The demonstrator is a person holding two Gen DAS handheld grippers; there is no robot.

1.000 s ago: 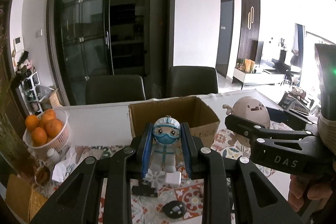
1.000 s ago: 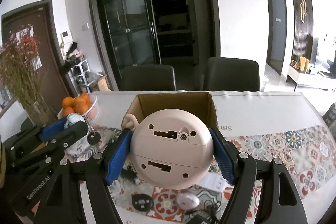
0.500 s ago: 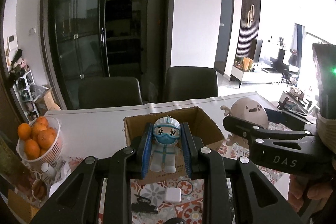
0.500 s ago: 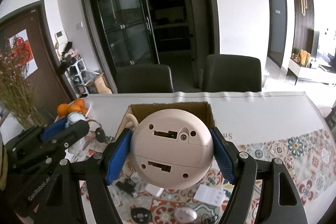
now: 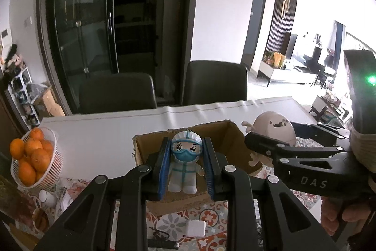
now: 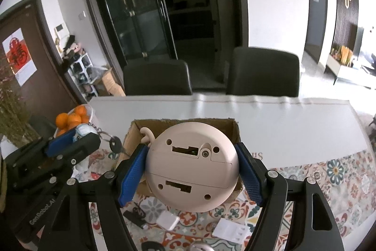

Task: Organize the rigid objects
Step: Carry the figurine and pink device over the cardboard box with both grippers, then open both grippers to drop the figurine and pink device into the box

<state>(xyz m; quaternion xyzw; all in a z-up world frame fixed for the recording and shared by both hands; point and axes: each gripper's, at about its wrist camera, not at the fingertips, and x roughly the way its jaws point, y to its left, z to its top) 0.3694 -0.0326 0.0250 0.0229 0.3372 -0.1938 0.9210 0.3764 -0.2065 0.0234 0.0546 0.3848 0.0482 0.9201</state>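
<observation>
The left gripper (image 5: 186, 167) pinches a small masked figurine (image 5: 185, 166) upright between its blue pads, and the right gripper (image 6: 191, 172) clamps a round pink toy (image 6: 191, 168) by its sides, underside facing the camera. Both are held over the near edge of the open cardboard box (image 5: 225, 140) on the patterned table (image 6: 329, 171). Beyond it a basket of oranges (image 5: 33, 159) stands at the left, and two dark chairs (image 6: 263, 72) stand behind the table.
</observation>
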